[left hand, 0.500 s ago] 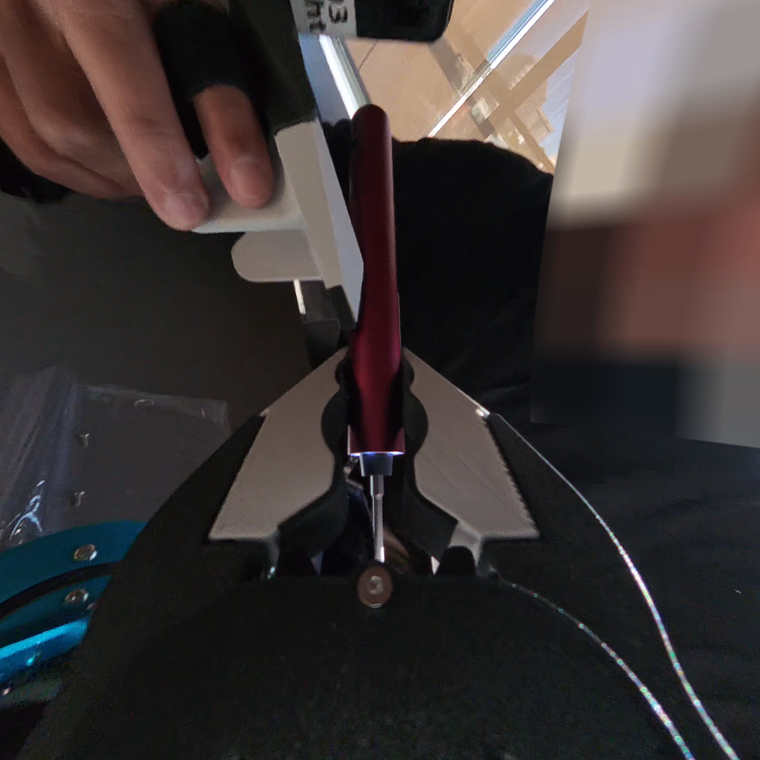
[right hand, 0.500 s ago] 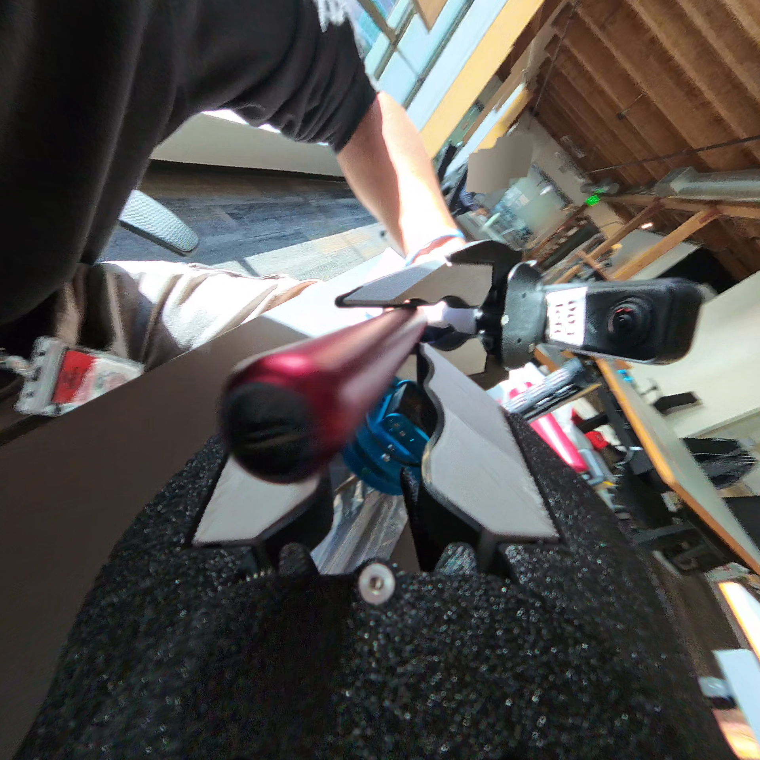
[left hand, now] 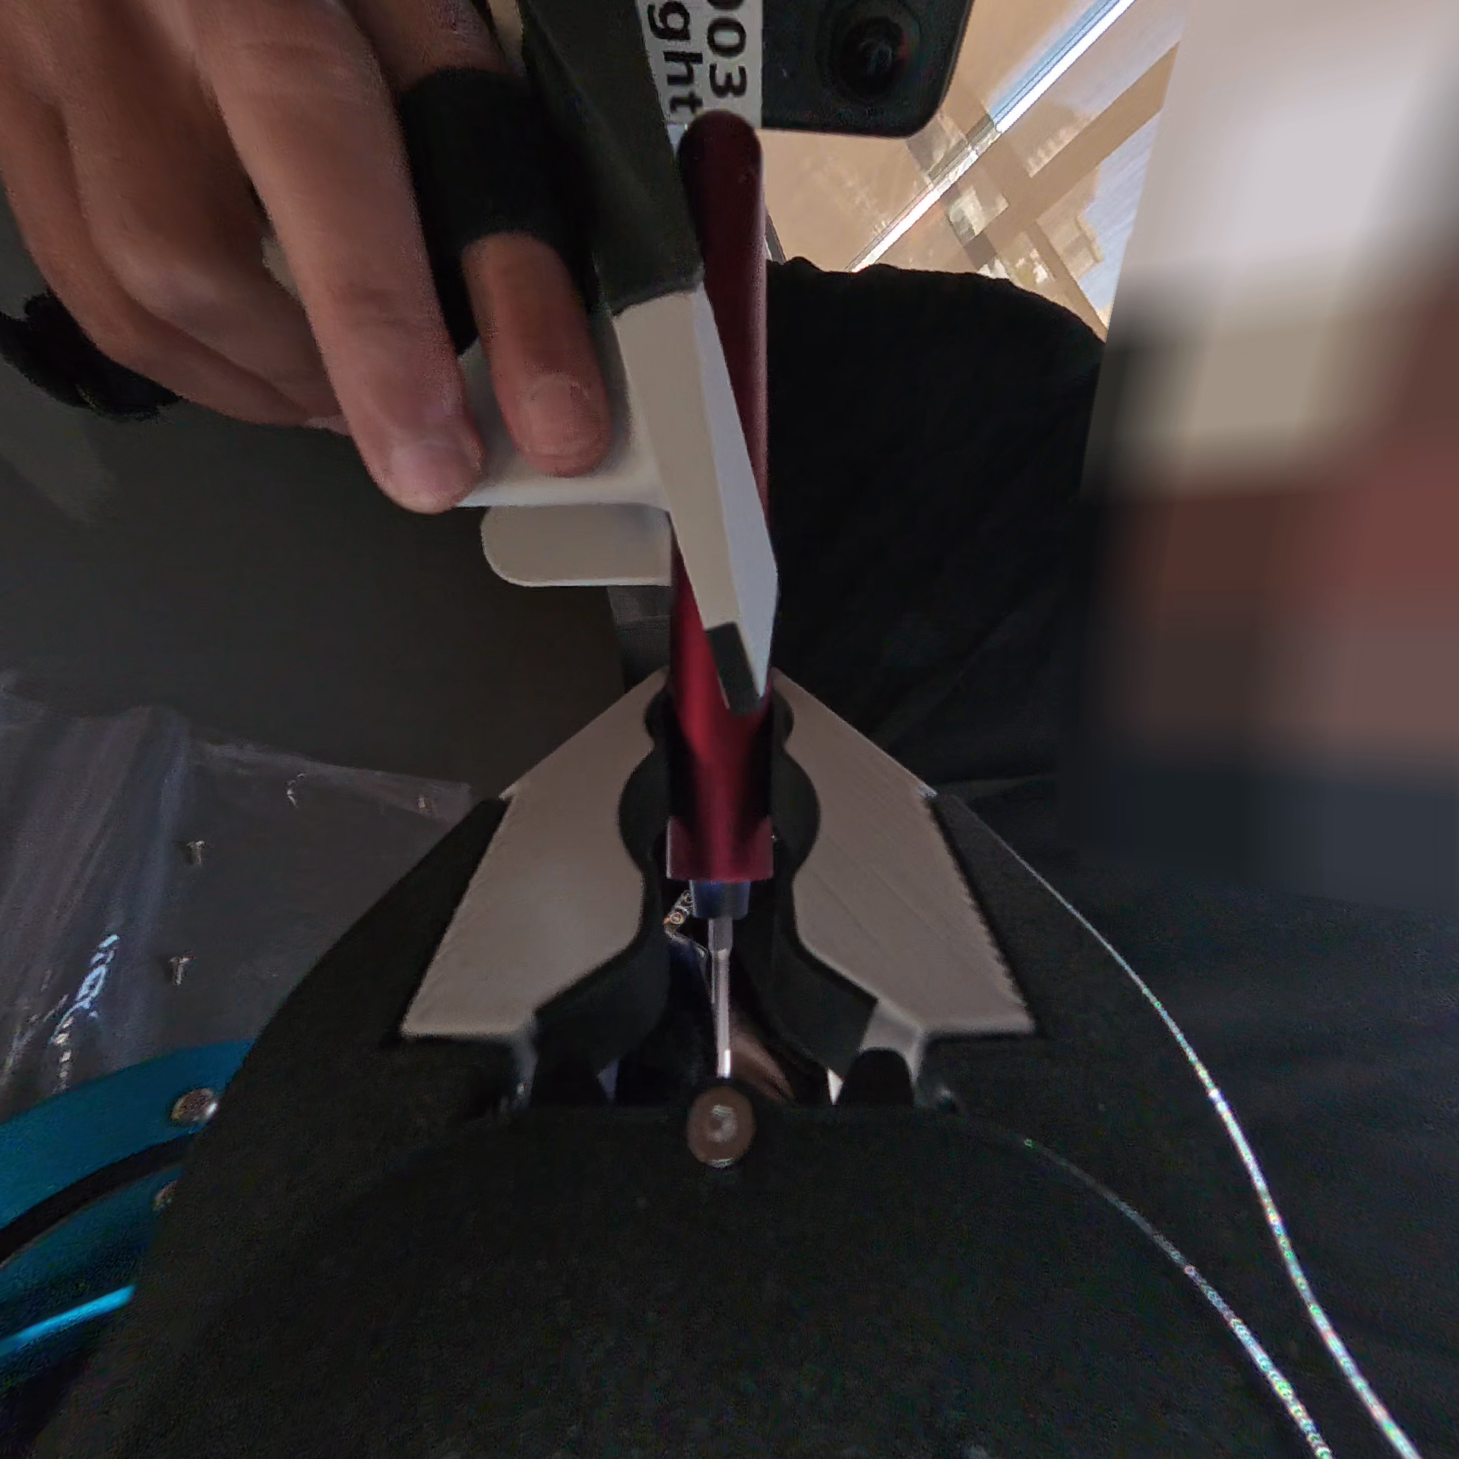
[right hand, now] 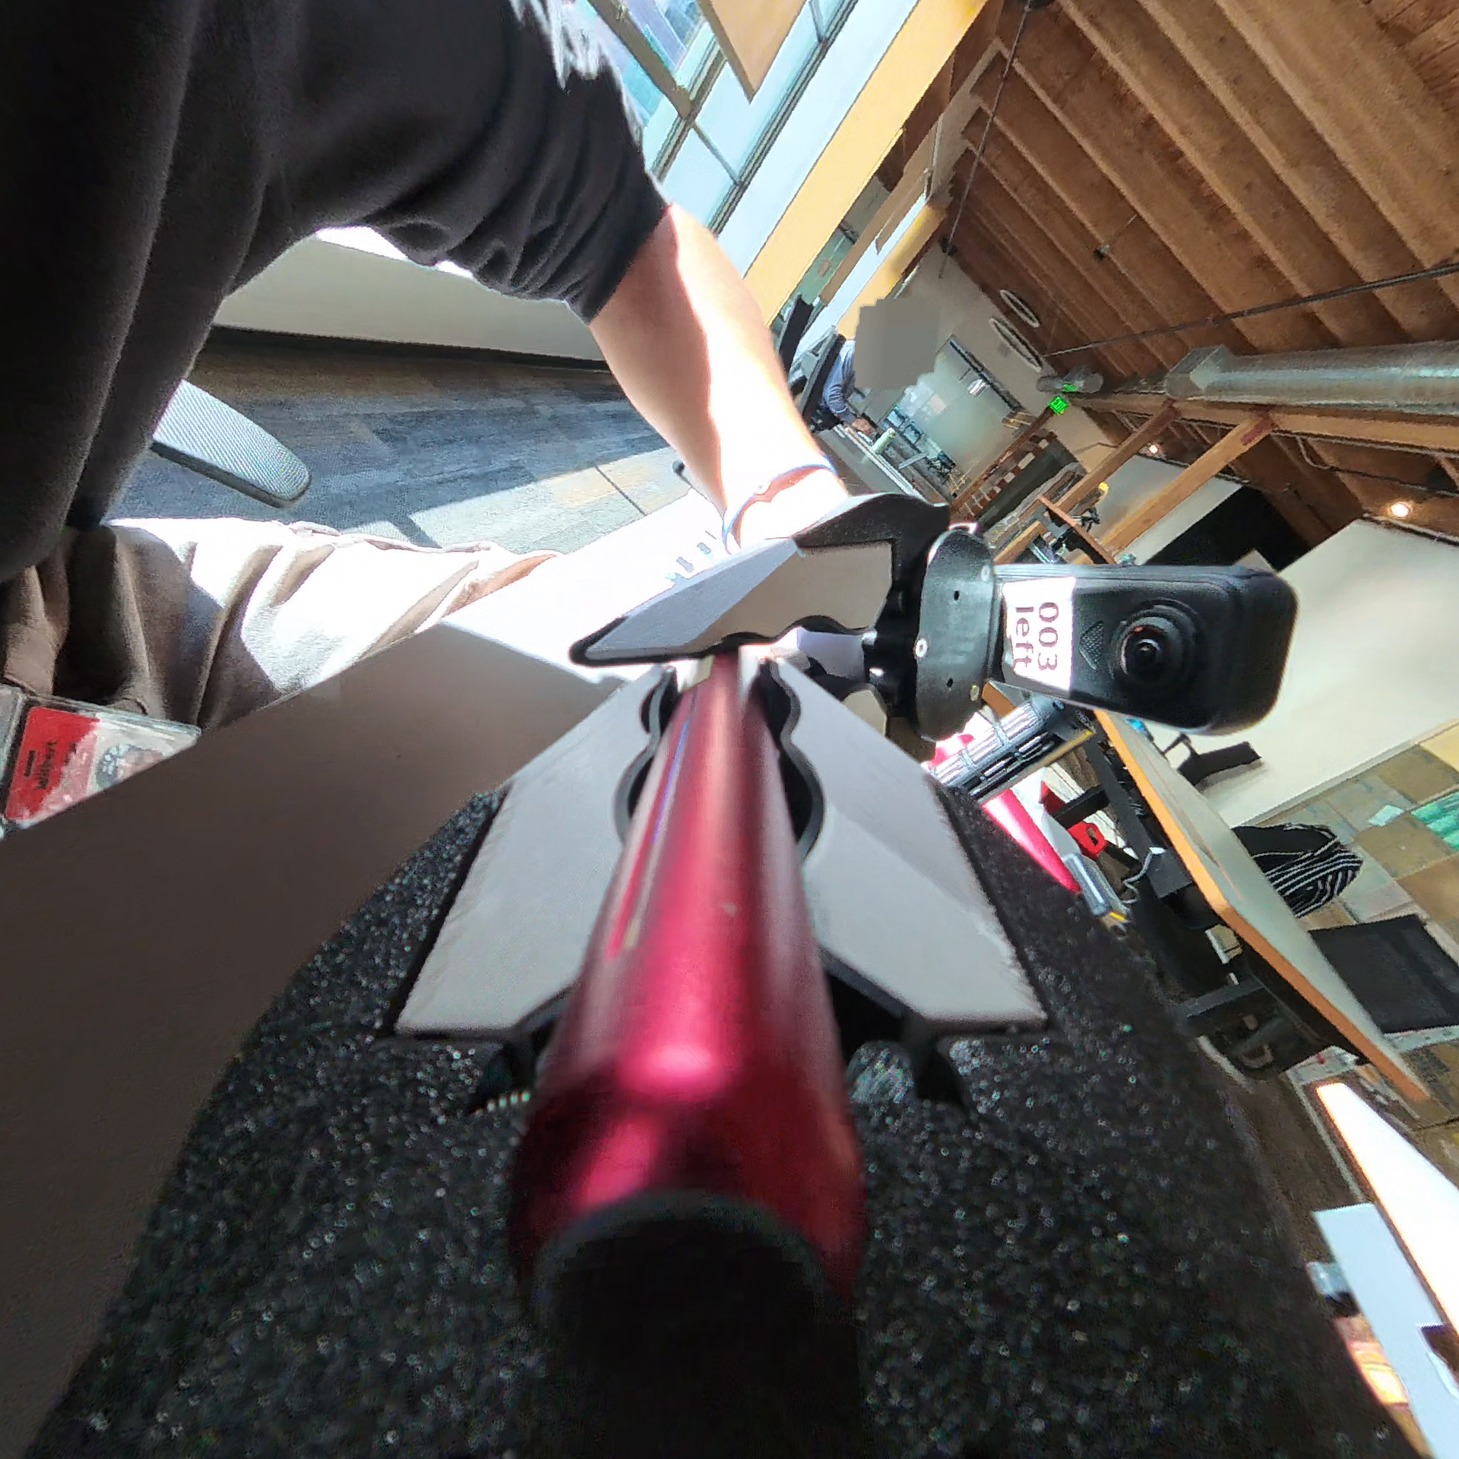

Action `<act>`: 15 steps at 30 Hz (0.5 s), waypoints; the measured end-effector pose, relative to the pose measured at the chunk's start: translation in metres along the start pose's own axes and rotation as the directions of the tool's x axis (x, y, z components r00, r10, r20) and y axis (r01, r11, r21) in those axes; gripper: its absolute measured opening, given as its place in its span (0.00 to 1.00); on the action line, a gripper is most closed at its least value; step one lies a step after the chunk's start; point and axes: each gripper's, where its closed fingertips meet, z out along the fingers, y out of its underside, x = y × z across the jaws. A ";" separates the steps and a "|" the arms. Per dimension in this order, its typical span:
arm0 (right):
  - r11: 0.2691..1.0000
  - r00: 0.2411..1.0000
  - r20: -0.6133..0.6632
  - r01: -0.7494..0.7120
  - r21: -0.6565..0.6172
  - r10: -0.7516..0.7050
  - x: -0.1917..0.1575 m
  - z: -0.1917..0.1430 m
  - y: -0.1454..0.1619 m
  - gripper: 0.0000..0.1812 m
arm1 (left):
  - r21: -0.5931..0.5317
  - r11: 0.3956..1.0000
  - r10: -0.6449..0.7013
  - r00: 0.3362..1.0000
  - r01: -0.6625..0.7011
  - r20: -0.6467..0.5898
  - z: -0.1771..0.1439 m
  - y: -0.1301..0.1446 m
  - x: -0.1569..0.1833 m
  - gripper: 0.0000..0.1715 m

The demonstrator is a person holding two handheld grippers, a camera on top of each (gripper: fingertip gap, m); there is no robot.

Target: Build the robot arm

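Left gripper (left hand: 714, 758): fingers closed on the lower barrel of the red screwdriver (left hand: 722, 489), just above its collar.
Right gripper (right hand: 714, 687): fingers drawn in around the same barrel farther up; contact looks firm, though the blur there leaves some doubt.
Screwdriver position: held in the air between the two grippers, its thin bit (left hand: 720, 1003) pointing back toward the left gripper's body, its black end cap (right hand: 695, 1295) toward the right one's.
Handling: judged light, rigid, smooth metal, so liable to slip or twist; the bit looks slender and bendable. Best held mid-barrel, not by the bit.
Surroundings: blue metal part (left hand: 71, 1137) and a clear bag of small screws (left hand: 118, 908) at the lower left.
Obscured: the bit tip is lost in shadow; the blue part is cut off by the frame edge.
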 end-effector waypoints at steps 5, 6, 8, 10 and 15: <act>0.997 0.999 -0.032 -0.008 -0.080 0.005 0.012 -0.003 0.005 0.12 | 0.102 0.994 0.015 0.992 -0.027 0.123 -0.015 -0.012 -0.011 0.14; 0.997 0.999 -0.034 -0.038 -0.068 0.036 0.015 -0.006 0.006 0.12 | 0.139 0.988 0.039 0.986 -0.061 0.161 -0.023 -0.016 -0.012 0.13; 0.994 0.994 -0.044 -0.099 -0.035 0.097 0.020 -0.009 0.008 0.12 | 0.176 0.979 0.059 0.973 -0.100 0.225 -0.033 -0.016 -0.016 0.13; 0.988 0.989 -0.016 -0.150 -0.024 0.149 0.017 -0.006 0.010 0.11 | 0.165 0.978 0.085 0.963 -0.130 0.254 -0.033 -0.011 -0.017 0.13; 0.992 0.992 0.023 -0.121 -0.019 0.122 0.000 0.004 0.009 0.12 | 0.102 0.992 0.053 0.981 -0.073 0.187 -0.025 0.007 -0.009 0.11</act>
